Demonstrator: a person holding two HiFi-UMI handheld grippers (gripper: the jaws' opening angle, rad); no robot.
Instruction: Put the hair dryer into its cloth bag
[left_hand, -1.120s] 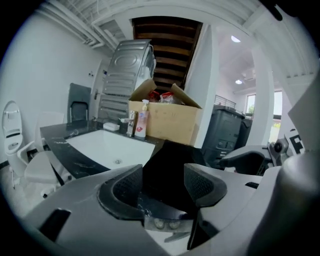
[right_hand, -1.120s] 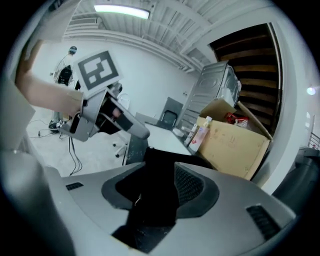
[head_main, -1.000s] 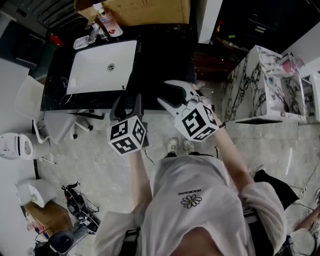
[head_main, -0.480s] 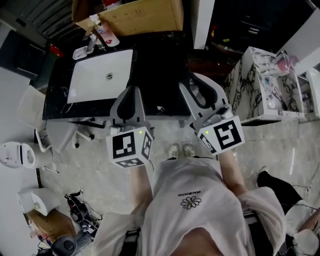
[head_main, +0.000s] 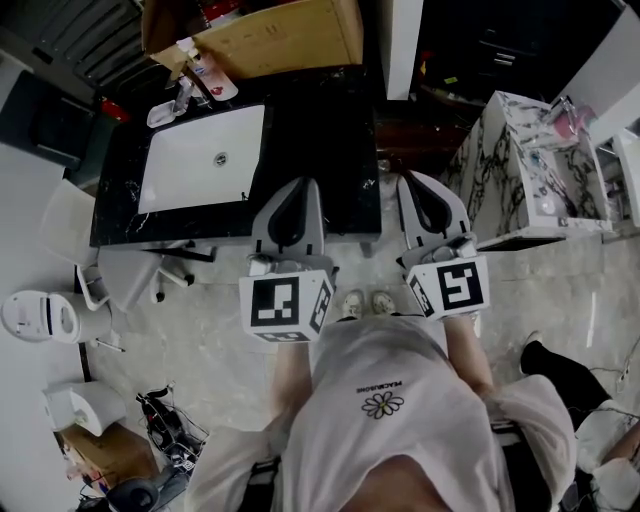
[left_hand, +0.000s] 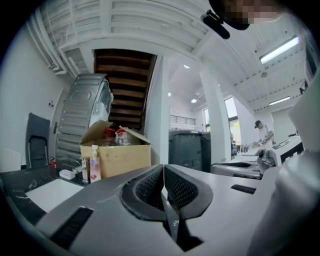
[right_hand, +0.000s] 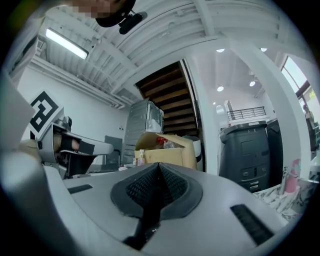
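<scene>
No hair dryer or cloth bag is in sight, so progress is unclear; the left hand-held gripper (head_main: 298, 184) and right hand-held gripper (head_main: 420, 178), just closed on nothing, point toward the desk (head_main: 325, 120)

Black marble counter (head_main: 330, 130) with white sink (head_main: 190, 175), cardboard box (head_main: 285, 35) behind, pale marble floor (head_main: 200, 340), strip-lit white ceiling (left_hand: 150, 25).
</scene>
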